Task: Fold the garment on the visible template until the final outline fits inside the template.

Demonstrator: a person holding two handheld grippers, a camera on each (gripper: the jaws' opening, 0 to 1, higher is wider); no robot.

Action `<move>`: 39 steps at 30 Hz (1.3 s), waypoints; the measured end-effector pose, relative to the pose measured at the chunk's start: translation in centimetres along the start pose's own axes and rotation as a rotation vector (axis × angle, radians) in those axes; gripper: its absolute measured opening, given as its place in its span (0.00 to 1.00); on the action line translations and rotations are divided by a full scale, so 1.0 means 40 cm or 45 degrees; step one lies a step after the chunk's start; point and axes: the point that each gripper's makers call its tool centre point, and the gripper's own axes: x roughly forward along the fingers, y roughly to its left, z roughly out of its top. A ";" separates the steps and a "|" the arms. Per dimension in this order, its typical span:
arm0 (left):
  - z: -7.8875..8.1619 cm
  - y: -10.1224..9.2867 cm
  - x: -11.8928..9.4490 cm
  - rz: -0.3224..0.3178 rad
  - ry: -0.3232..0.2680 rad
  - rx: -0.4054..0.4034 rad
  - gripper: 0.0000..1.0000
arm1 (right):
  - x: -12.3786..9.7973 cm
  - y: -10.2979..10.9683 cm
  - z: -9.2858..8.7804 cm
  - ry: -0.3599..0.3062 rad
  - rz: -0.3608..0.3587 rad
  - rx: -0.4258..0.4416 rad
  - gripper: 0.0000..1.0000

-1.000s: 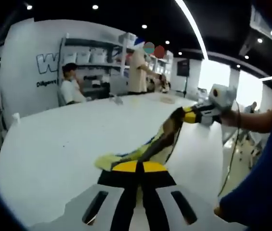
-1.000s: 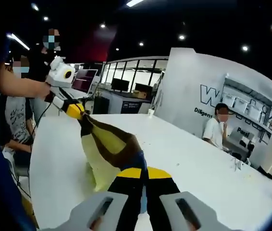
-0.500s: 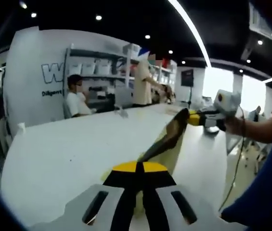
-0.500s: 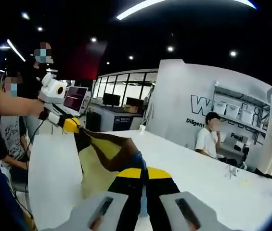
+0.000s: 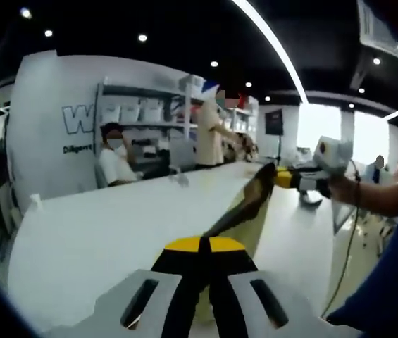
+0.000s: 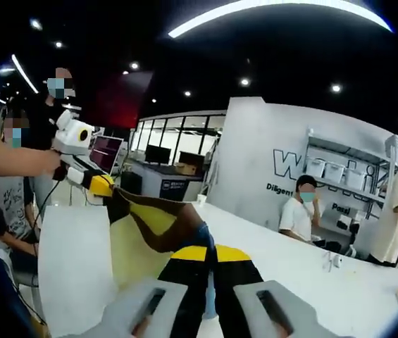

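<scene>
Above one white table (image 5: 100, 232), two grippers, left gripper (image 5: 200, 248), right gripper (image 6: 209, 255), fingers clamped on one garment (image 6: 153, 229).

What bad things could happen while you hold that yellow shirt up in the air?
The yellow garment is stretched between the left tool and the right tool, above the white table.

1. Each tool seems to pinch only an edge, so the fabric might slip out and drop in a heap.
2. Held up near the table's edge, it could land partly off the table when lowered.
</scene>
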 end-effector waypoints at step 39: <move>0.208 -0.025 -0.025 0.031 -0.175 0.103 0.00 | -0.012 -0.060 0.207 -0.228 -0.103 -0.030 0.00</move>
